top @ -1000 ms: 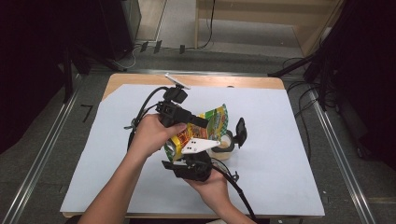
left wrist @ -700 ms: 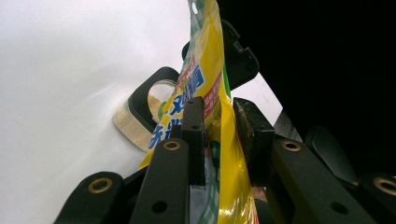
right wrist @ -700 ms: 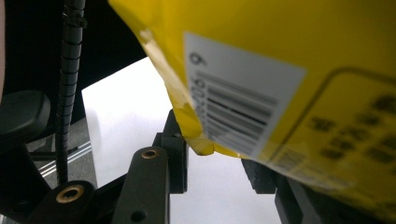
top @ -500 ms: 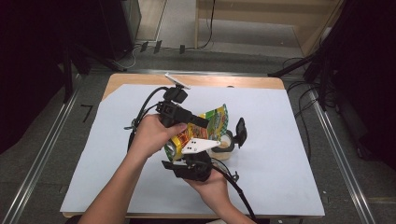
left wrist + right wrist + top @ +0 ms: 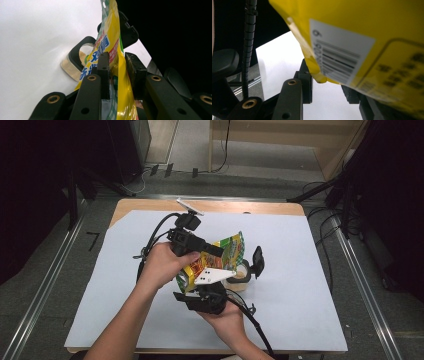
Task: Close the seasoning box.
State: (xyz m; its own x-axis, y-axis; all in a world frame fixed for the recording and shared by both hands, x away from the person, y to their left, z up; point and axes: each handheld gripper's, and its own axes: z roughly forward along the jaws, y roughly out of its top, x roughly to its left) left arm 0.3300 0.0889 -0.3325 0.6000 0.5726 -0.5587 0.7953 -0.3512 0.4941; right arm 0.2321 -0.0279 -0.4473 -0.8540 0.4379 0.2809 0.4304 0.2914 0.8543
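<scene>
A: Left gripper (image 5: 212, 251) fingers pinch the yellow bag (image 5: 113, 53), tilted over the cup (image 5: 239, 277) on the desk (image 5: 300, 285).

B: Right gripper (image 5: 327, 91) grips its lower corner. A slip spills powder past the cup.

Wooden table (image 5: 150, 205) under a white sheet (image 5: 310, 285); on the sheet, a black-handled cup (image 5: 242, 279) holding beige powder.

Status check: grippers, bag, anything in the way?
Left gripper clamped on the bag. Right gripper at the bag's lower corner, grip unclear. Bag tilted over the cup, which has a black lid hinged open. Nothing in the way.
</scene>
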